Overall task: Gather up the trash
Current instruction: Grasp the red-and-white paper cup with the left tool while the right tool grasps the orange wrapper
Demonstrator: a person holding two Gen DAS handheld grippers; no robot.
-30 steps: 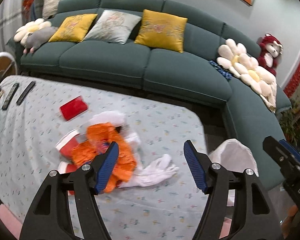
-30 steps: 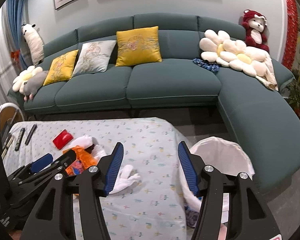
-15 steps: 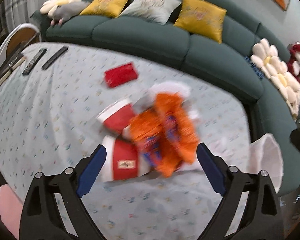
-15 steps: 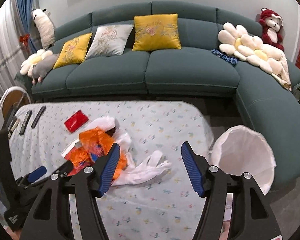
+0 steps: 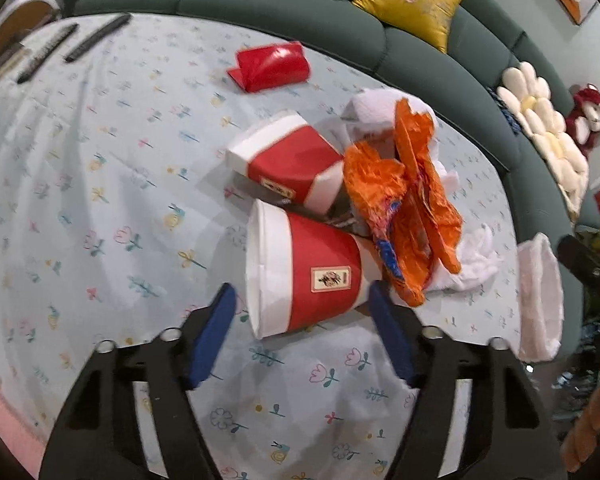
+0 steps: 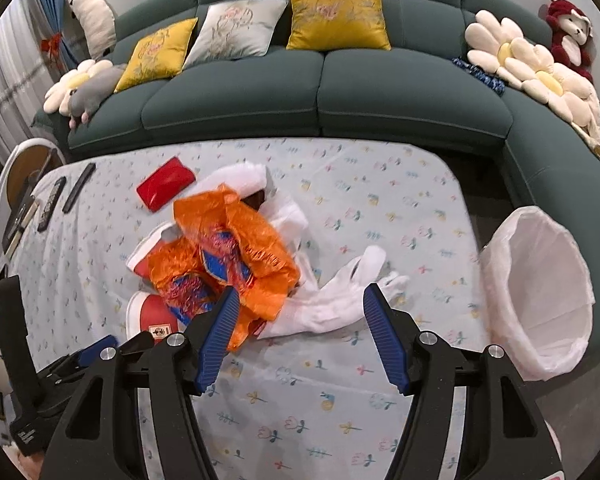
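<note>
Both grippers have dropped closer to the trash pile on the flowered tablecloth since a second ago, so the sofa now sits higher in each view. From the left wrist camera, the left gripper hangs just over a red and white paper cup lying on its side, mouth to the left; its blue pads stand apart on either side of the cup without pressing it, and its jaws have just been closing in. Just behind it lies a second red and white cup, also on its side. To their right is crumpled orange wrapper, overlapping the cups' bases, with white tissue beyond it. A red pouch lies apart toward the sofa, and two remotes rest at the far left edge.

From the right wrist camera, going left to right: the left gripper's black body is low at the left edge, then the orange wrapper piled over the cups, then the right gripper, its pads spread apart with nothing clamped, above the white tissue stretched on the cloth. Its jaws widened a little within the second. Off the table's right end stands a bin lined with a white bag, tilted open toward the table
</note>
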